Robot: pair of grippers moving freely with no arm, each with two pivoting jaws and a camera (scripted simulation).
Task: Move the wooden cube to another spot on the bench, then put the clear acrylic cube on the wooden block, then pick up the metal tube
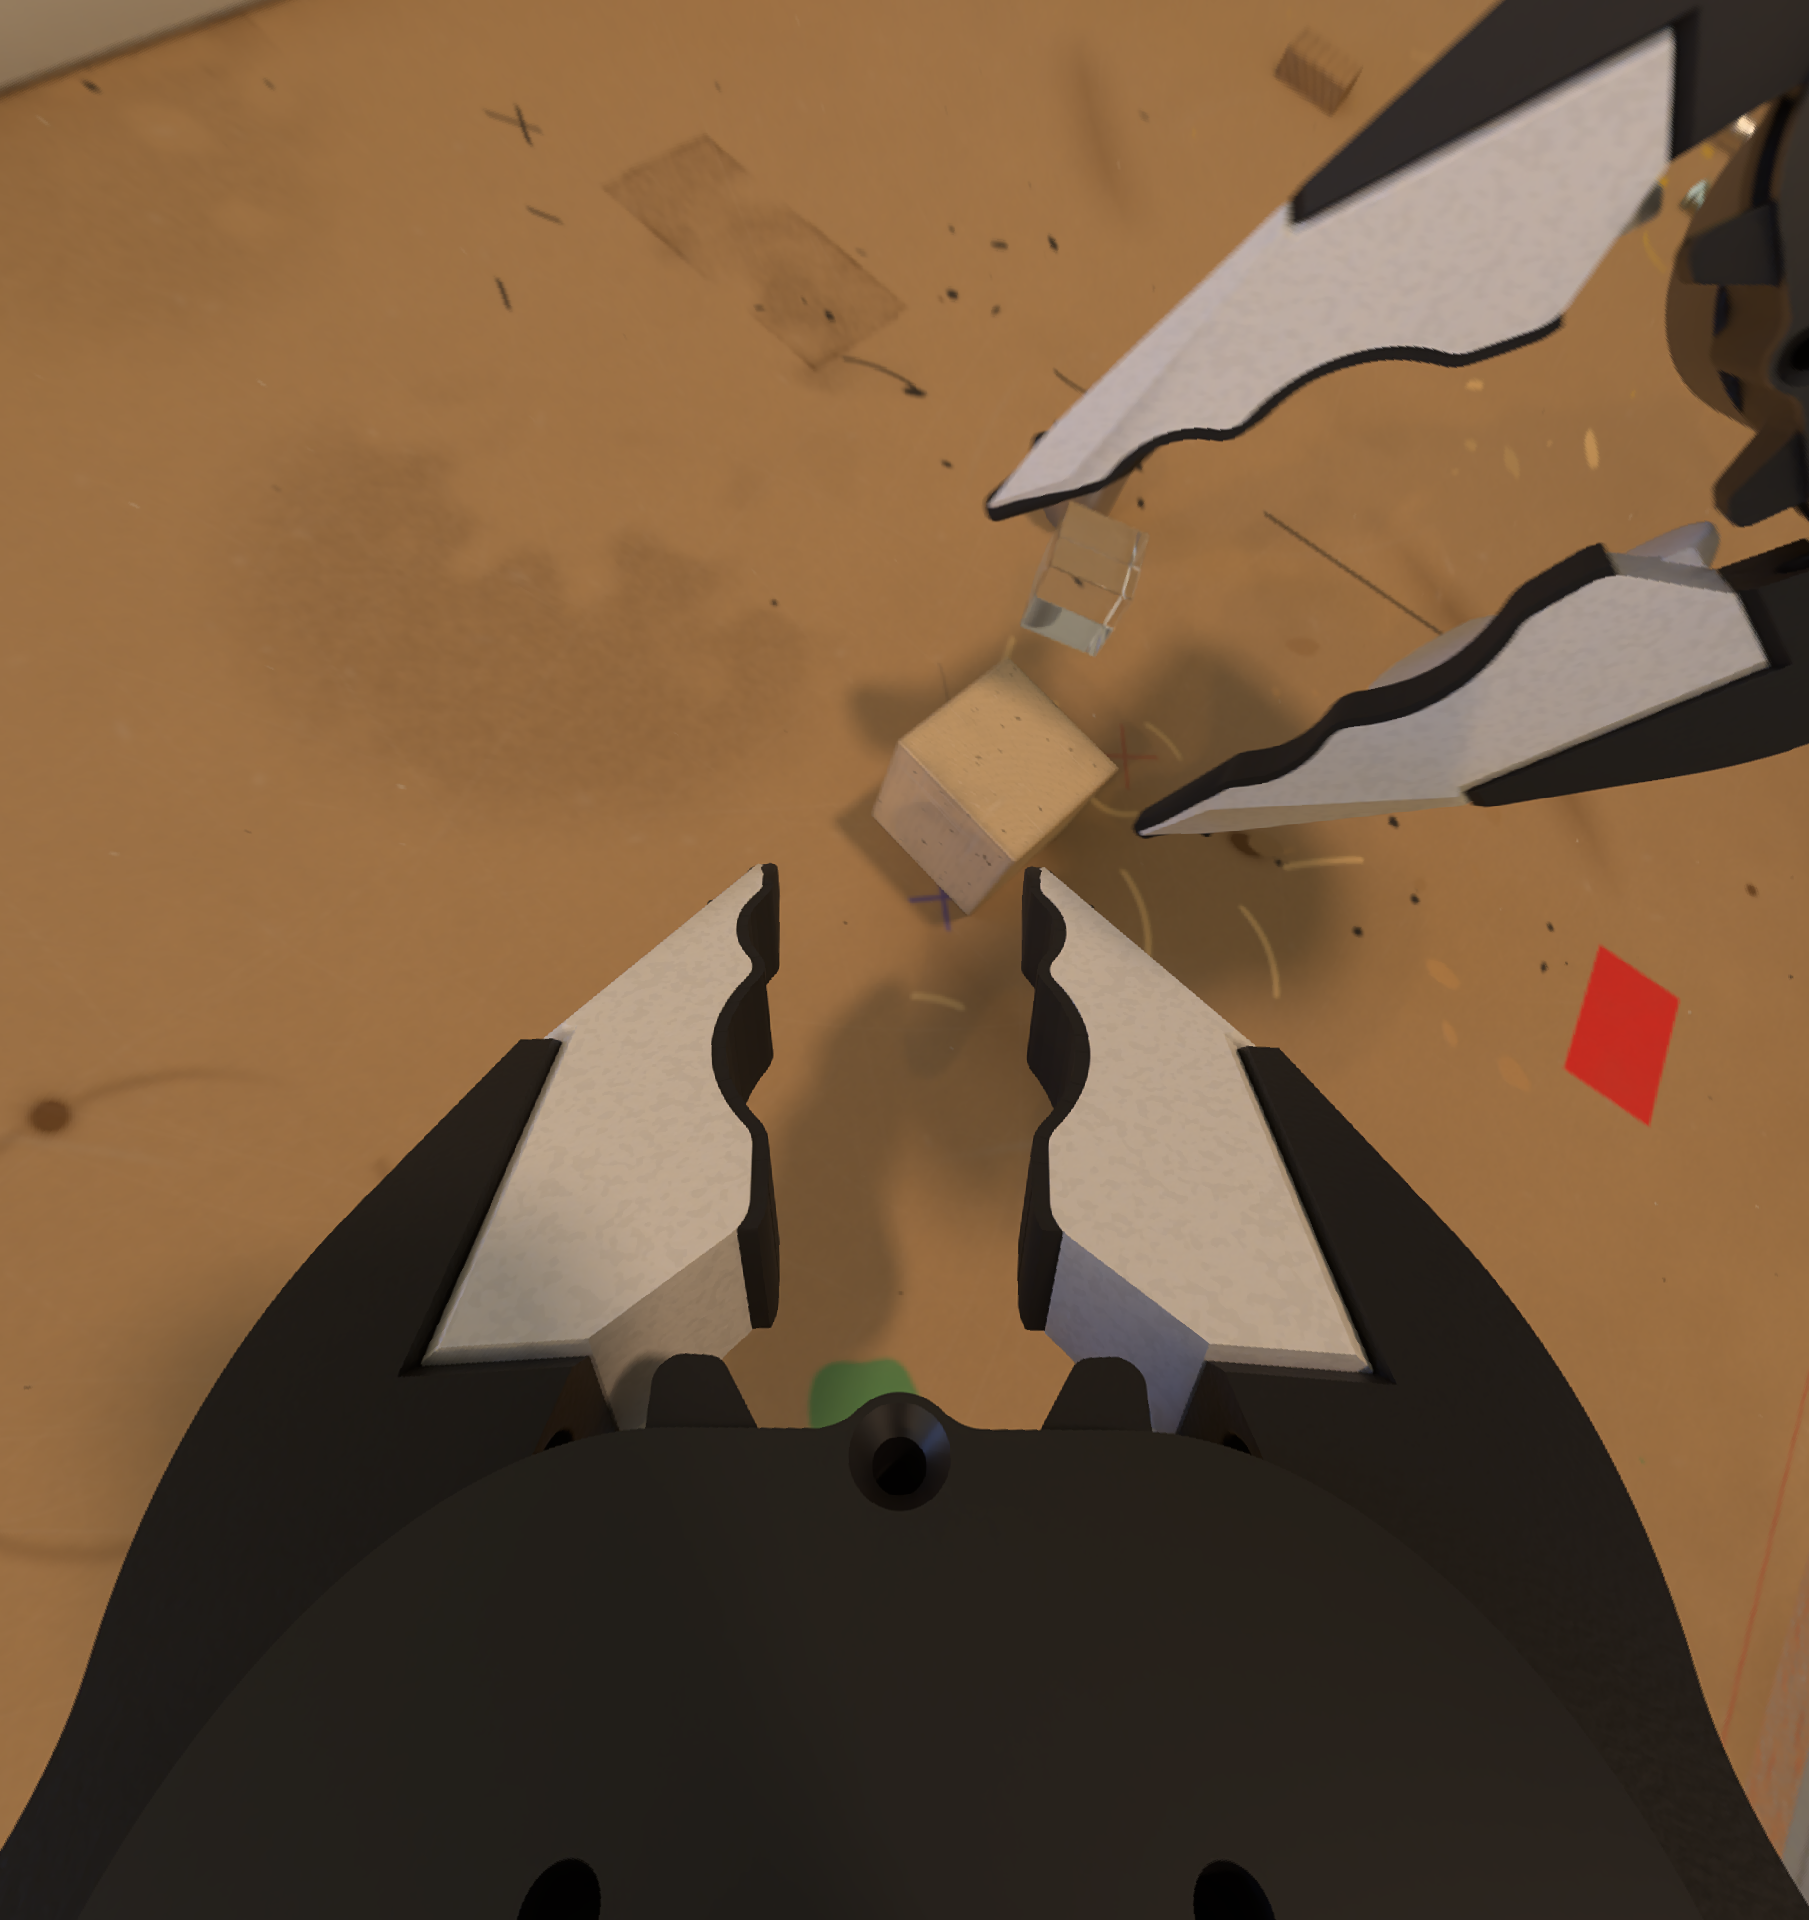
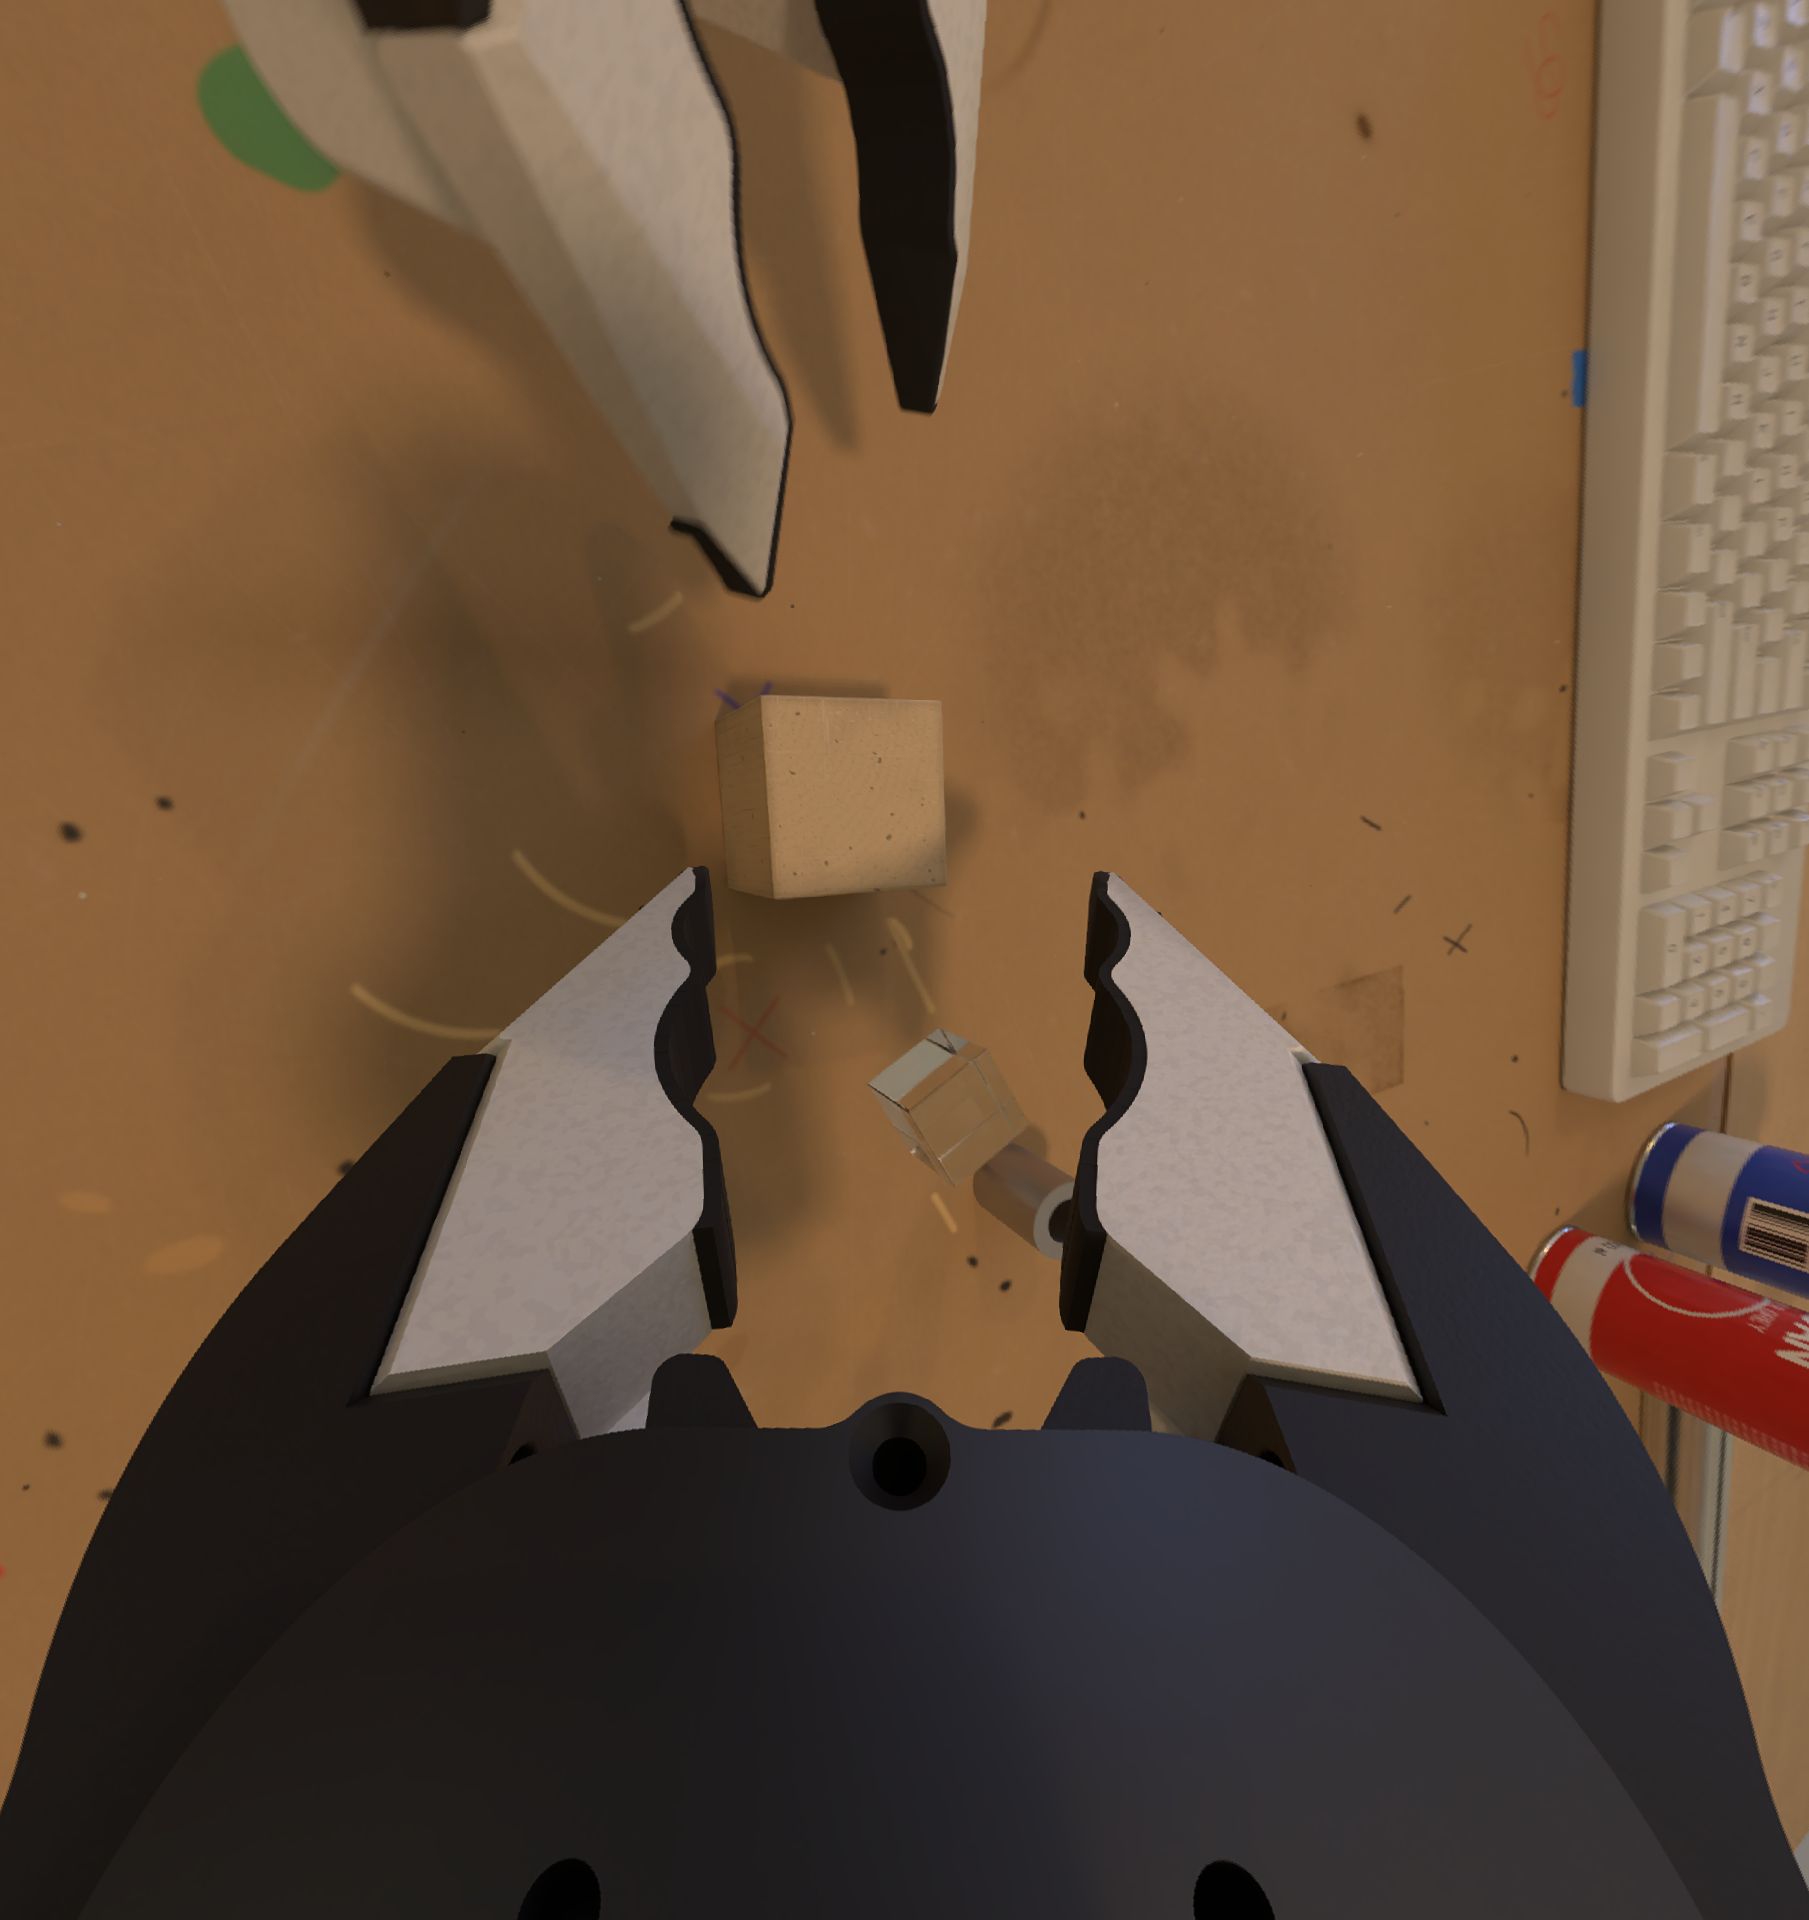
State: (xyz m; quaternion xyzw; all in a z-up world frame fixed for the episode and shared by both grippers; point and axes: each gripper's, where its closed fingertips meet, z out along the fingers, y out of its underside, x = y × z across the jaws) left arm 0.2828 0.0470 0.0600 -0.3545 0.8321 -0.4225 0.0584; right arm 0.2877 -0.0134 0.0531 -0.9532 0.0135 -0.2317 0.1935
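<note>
The left gripper (image 1: 900, 883) hangs over the brown bench (image 1: 360, 623), jaws apart w/ a narrow gap and nothing between them. The wood cube (image 1: 993, 784) stands on the bench just ahead of its tips, a bit to the right.

The right gripper (image 2: 900, 883) is spread wider, also empty. From its own view the wood cube (image 2: 838, 795) sits just beyond the tips, approx. in the middle. The clear cube (image 2: 947, 1101) lies on the bench under the gap between the fingers, nearer the right finger, turned at an angle. The metal tube (image 2: 1030, 1195) lies right behind the clear cube, touching it or almost; I cannot tell which. Its open end goes under the right finger.

At the right edge of this view are a pale keyboard (image 2: 1710, 623) and two cans lying down, one blue (image 2: 1752, 1205), one red (image 2: 1710, 1351).
</note>
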